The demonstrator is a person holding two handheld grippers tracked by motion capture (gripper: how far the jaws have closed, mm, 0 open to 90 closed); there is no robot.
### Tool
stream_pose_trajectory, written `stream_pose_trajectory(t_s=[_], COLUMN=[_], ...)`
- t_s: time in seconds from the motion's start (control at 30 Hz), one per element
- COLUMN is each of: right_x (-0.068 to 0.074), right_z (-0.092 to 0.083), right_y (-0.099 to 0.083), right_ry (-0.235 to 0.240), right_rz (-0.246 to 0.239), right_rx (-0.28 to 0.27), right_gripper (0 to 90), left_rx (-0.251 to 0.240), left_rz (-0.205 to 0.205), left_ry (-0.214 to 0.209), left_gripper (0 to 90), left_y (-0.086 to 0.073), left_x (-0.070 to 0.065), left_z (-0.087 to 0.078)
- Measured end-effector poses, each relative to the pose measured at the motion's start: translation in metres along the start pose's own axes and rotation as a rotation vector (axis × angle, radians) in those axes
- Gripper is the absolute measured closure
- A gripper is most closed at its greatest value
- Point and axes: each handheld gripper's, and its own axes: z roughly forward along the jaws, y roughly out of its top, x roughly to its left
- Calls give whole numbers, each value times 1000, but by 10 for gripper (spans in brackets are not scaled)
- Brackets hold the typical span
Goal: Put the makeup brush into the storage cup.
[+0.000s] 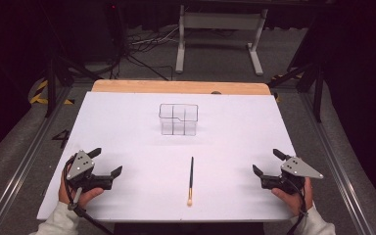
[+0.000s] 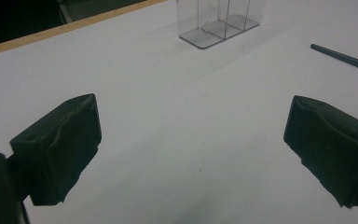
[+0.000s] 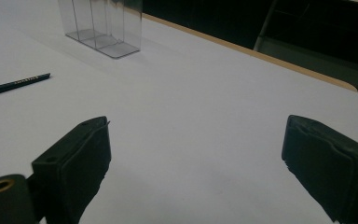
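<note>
A dark pencil (image 1: 191, 179) with a pale eraser end lies on the white table (image 1: 127, 127), pointing away from the person, near the front middle. Behind it stands a clear plastic box (image 1: 177, 119) with inner dividers, upright and empty as far as I can tell. My left gripper (image 1: 105, 162) rests at the front left, open, nothing between its jaws. At the front right my right gripper (image 1: 266, 162) is open too and holds nothing. The left gripper view has the box (image 2: 219, 21) far ahead and the pencil (image 2: 345, 58) at right. In the right gripper view the pencil (image 3: 14, 84) lies left and the box (image 3: 105, 28) behind it.
The white sheet ends at a wooden strip (image 1: 176, 87) along the far edge. Beyond the table stand a white metal frame (image 1: 220, 34) and cables on a grey floor. Dark stands flank both sides.
</note>
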Motion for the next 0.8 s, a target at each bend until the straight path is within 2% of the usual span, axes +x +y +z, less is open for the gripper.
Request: stream_pose_trajectory(t_s=[0.1,0.5,0.6,0.7,0.8], right_x=[-1,0,4,10,18], right_z=[1,1,2,3,4], right_y=[-1,0,3,4,7], right_ry=[4,16,13,47,59], right_rz=[18,34,37,27,17], right_rx=[1,13,36,64,96], right_gripper=[91,111,118,123,136], left_rx=[8,16,17,19,21], left_rz=[10,21,19,21,32], left_ry=[-9,-35,-34,-38,-46], left_gripper=[50,50,50,50,50], left_y=[1,1,2,2,3], left_x=[-2,-5,-5,-4,-5], left_z=[2,5,6,8,10])
